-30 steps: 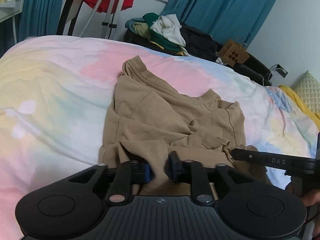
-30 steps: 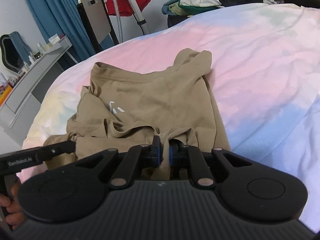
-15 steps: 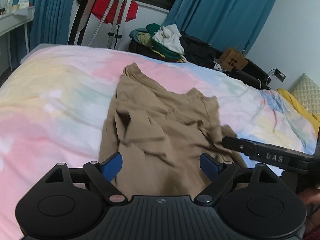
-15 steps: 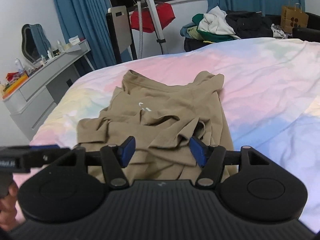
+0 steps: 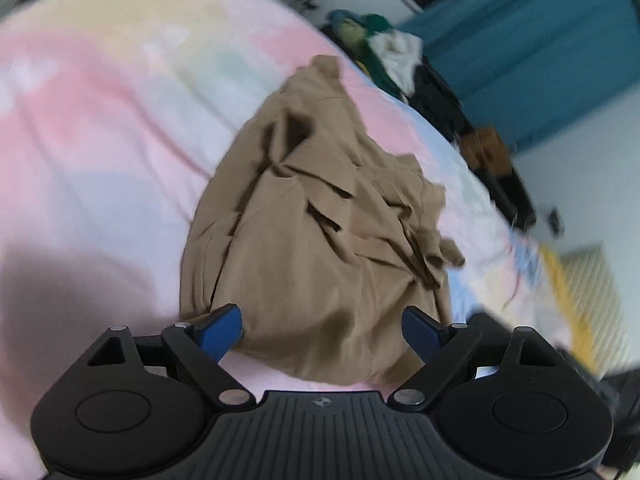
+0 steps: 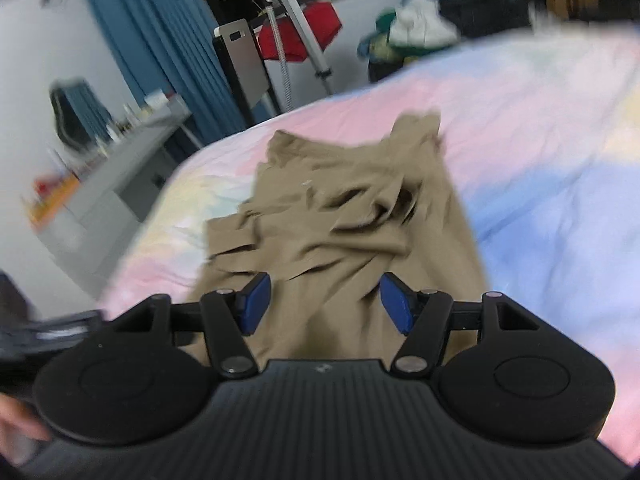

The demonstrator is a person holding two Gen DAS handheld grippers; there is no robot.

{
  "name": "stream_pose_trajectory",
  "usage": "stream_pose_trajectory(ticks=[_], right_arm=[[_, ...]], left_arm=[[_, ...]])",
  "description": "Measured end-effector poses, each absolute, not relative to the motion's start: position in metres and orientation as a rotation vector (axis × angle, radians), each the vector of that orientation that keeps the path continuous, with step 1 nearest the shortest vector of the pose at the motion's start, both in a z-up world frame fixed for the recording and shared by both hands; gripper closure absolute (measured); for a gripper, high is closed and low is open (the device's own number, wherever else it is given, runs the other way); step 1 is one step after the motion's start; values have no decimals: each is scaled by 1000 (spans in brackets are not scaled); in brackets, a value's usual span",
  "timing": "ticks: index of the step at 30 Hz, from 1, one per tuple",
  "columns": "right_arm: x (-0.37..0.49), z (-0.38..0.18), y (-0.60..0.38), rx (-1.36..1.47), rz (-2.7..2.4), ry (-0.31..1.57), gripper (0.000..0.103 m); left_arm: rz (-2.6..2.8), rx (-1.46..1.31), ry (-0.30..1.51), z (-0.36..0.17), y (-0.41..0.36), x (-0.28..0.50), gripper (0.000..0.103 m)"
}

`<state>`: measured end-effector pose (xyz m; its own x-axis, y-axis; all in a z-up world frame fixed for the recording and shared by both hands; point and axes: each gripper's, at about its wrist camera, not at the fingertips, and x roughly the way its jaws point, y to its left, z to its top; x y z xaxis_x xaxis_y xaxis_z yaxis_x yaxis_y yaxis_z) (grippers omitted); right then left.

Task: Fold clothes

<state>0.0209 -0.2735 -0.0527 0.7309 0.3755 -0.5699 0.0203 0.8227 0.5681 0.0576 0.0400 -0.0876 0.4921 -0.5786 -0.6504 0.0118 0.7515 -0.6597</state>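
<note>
While both sets of fingers stand spread and empty: left gripper, right gripper. Tan shirt, crumpled mid-bed, nearer the foot edge. Risk: pinching bunched layers together, so the fold comes out lopsided.

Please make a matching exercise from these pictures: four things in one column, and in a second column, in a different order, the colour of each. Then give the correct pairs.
Things:
1. shirt on the bed
2. curtain
3. pads of the right gripper
4. cloth hanging behind the tripod

Colours:
A. red
B. tan
C. teal blue
D. dark blue

Pairs: 1-B, 2-C, 3-D, 4-A
</note>
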Motion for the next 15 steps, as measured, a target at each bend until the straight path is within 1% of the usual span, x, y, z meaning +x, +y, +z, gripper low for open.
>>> stream_pose_trajectory(ticks=[2, 5, 6, 9, 15], right_arm=[[22, -69, -285, 795, 257, 801, 38], [25, -109, -298, 1130, 313, 931, 38], [26, -120, -300, 1201, 309, 965, 38], [25, -137, -302, 1251, 219, 1026, 38], [19, -141, -317, 1296, 71, 947, 39]], left_arm=[[-367, -736, 1014, -98, 45, 61, 15], [-325, -858, 1012, -112, 53, 62, 15], [-312, -901, 1013, -116, 56, 62, 17], [-281, -1003, 1019, -119, 64, 55, 17], [-292, -1003, 1173, -131, 53, 52, 16]])
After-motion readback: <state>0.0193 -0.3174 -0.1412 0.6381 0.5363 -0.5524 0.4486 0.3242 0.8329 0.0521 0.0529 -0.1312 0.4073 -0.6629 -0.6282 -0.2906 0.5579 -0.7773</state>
